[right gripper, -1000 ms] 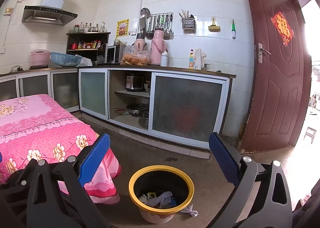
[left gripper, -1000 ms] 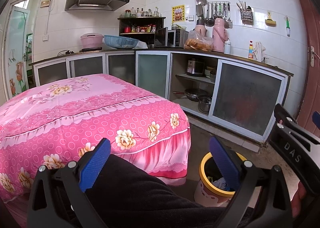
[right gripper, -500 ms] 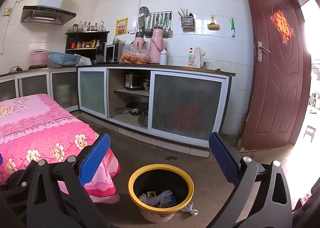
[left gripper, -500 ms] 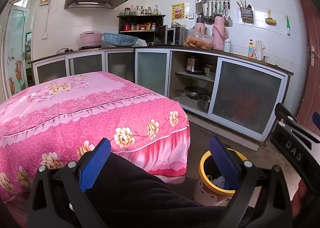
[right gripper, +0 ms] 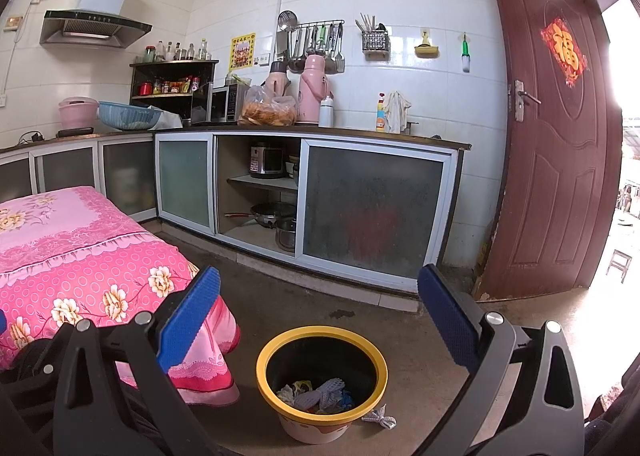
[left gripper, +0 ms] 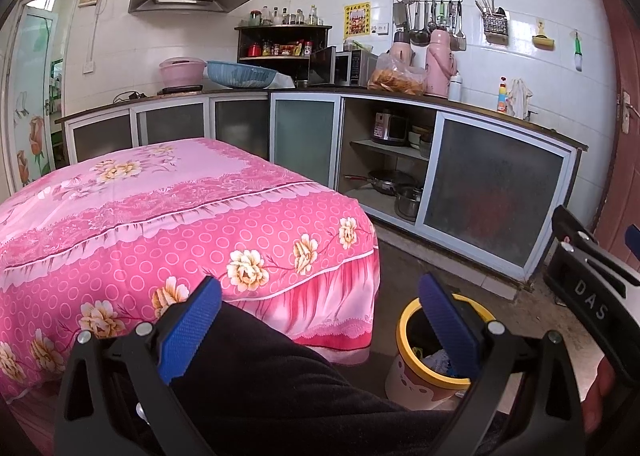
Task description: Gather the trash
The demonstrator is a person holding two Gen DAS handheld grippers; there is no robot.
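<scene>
A yellow-rimmed trash bin (right gripper: 322,380) stands on the concrete floor with several bits of trash (right gripper: 320,396) inside; it also shows in the left wrist view (left gripper: 430,368). A small white crumpled scrap (right gripper: 380,418) lies on the floor against the bin's right side. My right gripper (right gripper: 320,320) is open and empty, held above the bin. My left gripper (left gripper: 320,324) is open and empty, over a dark-clothed leg (left gripper: 260,384), left of the bin.
A table with a pink flowered cloth (left gripper: 160,216) stands left of the bin. Kitchen cabinets (right gripper: 360,208) with an open shelf of pots run along the back wall. A brown door (right gripper: 560,136) stands open at right. The right gripper's body (left gripper: 592,296) shows at the right edge of the left wrist view.
Both views have drifted slightly. The grippers stay open and empty, and the bin and the scrap have not moved.
</scene>
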